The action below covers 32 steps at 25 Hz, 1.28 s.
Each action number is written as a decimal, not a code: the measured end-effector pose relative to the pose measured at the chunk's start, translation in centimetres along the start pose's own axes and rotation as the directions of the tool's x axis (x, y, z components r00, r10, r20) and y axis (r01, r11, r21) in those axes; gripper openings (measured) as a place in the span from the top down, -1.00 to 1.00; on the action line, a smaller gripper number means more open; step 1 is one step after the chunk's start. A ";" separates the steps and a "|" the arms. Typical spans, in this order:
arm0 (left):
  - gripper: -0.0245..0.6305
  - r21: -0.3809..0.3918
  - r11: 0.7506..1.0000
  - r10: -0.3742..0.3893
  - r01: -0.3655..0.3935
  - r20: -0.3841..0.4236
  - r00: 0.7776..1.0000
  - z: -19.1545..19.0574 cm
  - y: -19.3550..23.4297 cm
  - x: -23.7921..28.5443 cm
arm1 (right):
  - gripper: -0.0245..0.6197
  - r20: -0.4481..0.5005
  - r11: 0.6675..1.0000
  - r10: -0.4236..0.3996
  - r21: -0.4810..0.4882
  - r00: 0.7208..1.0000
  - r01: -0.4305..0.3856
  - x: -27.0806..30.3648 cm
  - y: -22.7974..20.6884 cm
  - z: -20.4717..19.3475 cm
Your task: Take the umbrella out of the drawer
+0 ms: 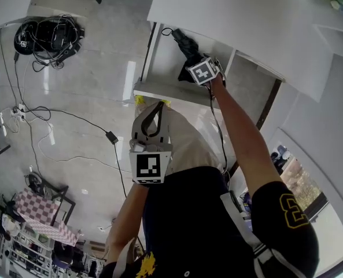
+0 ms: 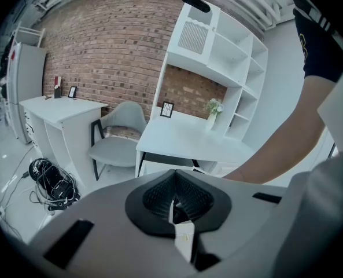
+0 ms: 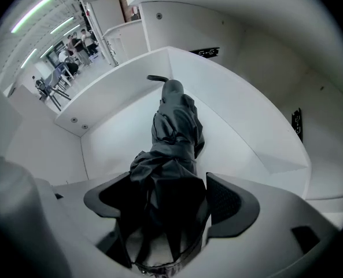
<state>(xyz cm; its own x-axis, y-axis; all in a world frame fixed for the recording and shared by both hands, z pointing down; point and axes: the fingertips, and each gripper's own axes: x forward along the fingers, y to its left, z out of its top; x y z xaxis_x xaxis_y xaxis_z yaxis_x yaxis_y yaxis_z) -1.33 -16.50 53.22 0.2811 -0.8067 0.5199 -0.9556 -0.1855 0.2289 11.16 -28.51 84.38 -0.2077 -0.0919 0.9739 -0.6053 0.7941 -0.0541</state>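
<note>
Right gripper (image 3: pixel 168 207): jaws part-spread and clamped on the near end of the umbrella (image 3: pixel 174 126). The black ribbed pads press the bunched cloth from both sides, and the cloth fills the gap between them.

Left gripper (image 2: pixel 174 204): jaws pressed together with nothing between them. In the head view it is held low in front of the person's body, just outside the drawer front and clear of it.

Umbrella: folded, black, of soft creased fabric gathered in loose pleats. It lies inside the drawer (image 3: pixel 229 97) and runs lengthwise from the right gripper toward the far corner. A short dark tip (image 3: pixel 157 78) juts out at its far end, close to the rear wall. Whether that end touches the wall cannot be told.

Drawer: white, smooth, with straight walls, pulled open beneath the white desk top (image 1: pixel 235 10). Bare floor shows on both sides of the umbrella, more on the left. The desk top overhangs the rear of the drawer; the front portion is open above.

Surroundings: glossy pale floor (image 1: pixel 90 86), with a heap of black cables (image 1: pixel 50 36) well apart from the drawer.
</note>
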 end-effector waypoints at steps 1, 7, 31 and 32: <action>0.87 -0.011 1.000 0.008 -0.008 0.003 1.000 0.1 0.1 0.0 | -0.37 -0.001 1.000 -0.002 -0.008 1.000 0.002 0.2 0.2 0.1; 0.87 -0.027 0.999 0.024 -0.024 -0.004 1.000 -0.4 0.1 0.3 | -0.37 -0.004 1.000 0.005 -0.008 1.000 -0.005 1.1 0.3 0.3; 0.87 0.012 1.000 0.021 -0.021 -0.040 0.999 -0.8 0.0 1.4 | -0.37 -0.015 1.000 0.014 0.024 1.000 -0.013 3.1 0.4 -0.1; 0.87 0.002 1.000 0.031 -0.031 -0.034 0.999 -0.5 0.0 1.4 | -0.37 -0.016 1.000 0.013 0.023 1.000 -0.013 3.0 0.5 -0.1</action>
<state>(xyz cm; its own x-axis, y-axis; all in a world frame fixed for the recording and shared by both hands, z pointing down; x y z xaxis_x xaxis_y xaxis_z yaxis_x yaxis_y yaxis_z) -0.86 -17.32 54.35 0.2542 -0.7927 0.5541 -0.9640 -0.1616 0.2111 10.33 -28.35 87.34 -0.2029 -0.0717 0.9766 -0.6203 0.7811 -0.0715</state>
